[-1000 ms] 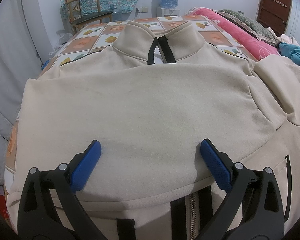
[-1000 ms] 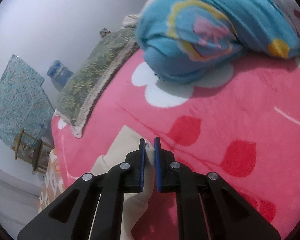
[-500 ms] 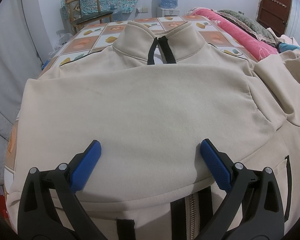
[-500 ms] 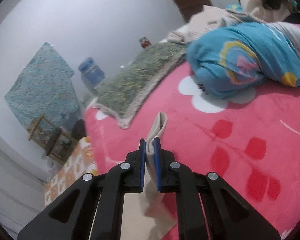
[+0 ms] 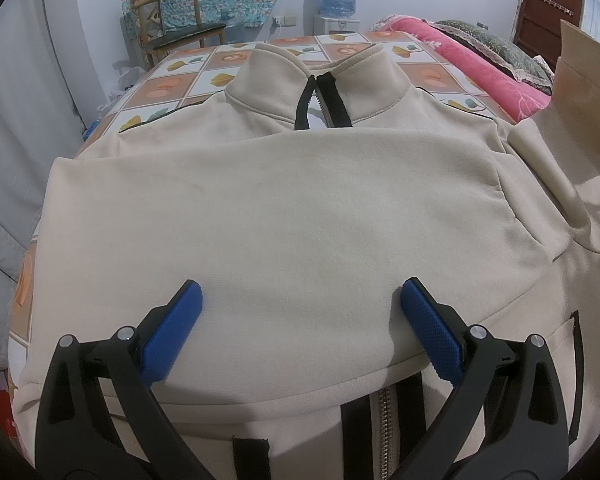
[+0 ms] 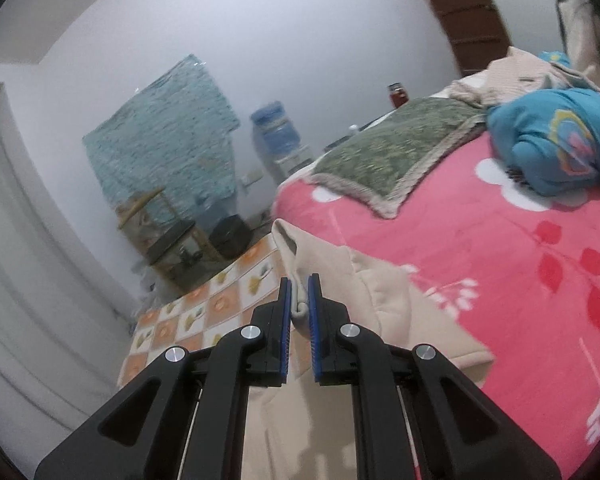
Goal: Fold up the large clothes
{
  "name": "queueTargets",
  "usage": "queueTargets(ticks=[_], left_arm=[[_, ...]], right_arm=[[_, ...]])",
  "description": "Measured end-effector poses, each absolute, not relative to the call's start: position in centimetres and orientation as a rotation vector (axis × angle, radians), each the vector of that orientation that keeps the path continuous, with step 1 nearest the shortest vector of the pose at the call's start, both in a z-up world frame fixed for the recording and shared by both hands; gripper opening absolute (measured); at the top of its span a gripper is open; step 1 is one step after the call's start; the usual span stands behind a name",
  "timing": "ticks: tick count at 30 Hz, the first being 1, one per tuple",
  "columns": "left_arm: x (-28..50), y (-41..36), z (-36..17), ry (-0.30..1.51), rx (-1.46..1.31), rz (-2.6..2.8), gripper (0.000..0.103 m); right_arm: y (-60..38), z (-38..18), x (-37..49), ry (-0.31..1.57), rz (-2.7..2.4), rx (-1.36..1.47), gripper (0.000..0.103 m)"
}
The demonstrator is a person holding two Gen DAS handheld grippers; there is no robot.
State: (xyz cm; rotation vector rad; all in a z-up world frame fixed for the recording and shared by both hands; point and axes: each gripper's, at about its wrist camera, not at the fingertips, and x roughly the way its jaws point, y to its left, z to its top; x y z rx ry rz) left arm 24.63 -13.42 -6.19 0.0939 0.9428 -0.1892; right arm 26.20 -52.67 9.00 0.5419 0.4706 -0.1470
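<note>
Now the right claw (image 6: 299, 296), pinched tight on the cuff of the beige jacket's (image 5: 284, 216) right sleeve (image 6: 340, 276), has swung up and away from the pink bed cover (image 6: 520, 280), and the sleeve that lay low a second ago rises at the right edge of the left view. The left claw (image 5: 300, 320) has not stirred, spread wide and holding nothing above the other sleeve, already folded across the chest. The jacket lies front-up on the tiled desk (image 5: 220, 64). I'd judge the second sleeve fold is under way.
</note>
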Motion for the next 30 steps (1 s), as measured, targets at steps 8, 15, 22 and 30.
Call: queueTargets(ticks=[8,15,22,30], left_arm=[[24.7,-13.4,-6.1,0.941,0.091,-0.189,0.096],[24.7,-13.4,-6.0,0.937,0.087,-0.182,0.096],[22.9,-12.5,-4.0,0.891,0.073,-0.167,0.096],[21.2,-8.0,-0.5,0.847,0.026,-0.145,0.083]], right_arm=[[-49.0,9.1,26.1,0.491,-0.065,0.487,0.009],[-48.1,8.6,25.7,0.515,-0.032,0.474,0.009],[-48.4,9.5,25.0,0.521,-0.055,0.467,0.009],[-46.3,11.7,25.2,0.514,-0.047,0.459,0.009]])
